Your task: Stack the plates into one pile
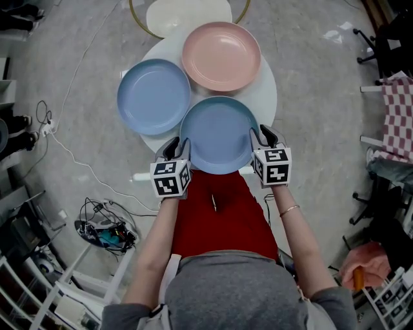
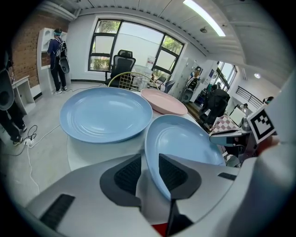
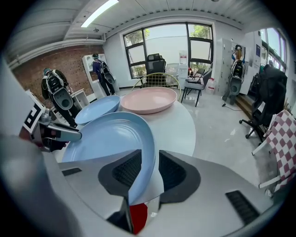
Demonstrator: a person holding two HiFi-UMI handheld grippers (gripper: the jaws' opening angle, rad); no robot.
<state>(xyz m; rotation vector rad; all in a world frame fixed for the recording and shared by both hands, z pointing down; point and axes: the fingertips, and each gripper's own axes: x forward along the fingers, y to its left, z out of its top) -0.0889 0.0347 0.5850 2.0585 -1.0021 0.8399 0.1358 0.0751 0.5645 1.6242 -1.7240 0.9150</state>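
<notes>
Near blue plate (image 1: 218, 134), held between the two grippers at the table edge closest to the person. It is tilted, its rim by the right gripper higher in that gripper's view.

Left gripper (image 1: 177, 148): jaws parted. The plate's left rim stands between the pads and lies against the inner one. A narrow gap shows at the outer pad, so nothing is clamped.

Right gripper (image 1: 266, 136): jaws closed on the plate's right rim, which fills the space between both pads.

Far blue plate (image 1: 153, 95): ahead of the left gripper and slightly outboard of it. It lies flat on the table, its edge just beside the near plate.

Pink plate (image 1: 221, 56): farther ahead, between the lines of the two grippers. It also lies flat and borders both blue plates.

Round white table (image 1: 266, 90): carries all three plates. Bare top shows ahead of the right gripper.

White chair (image 1: 187, 14): beyond the pink plate, at the table's far side.
</notes>
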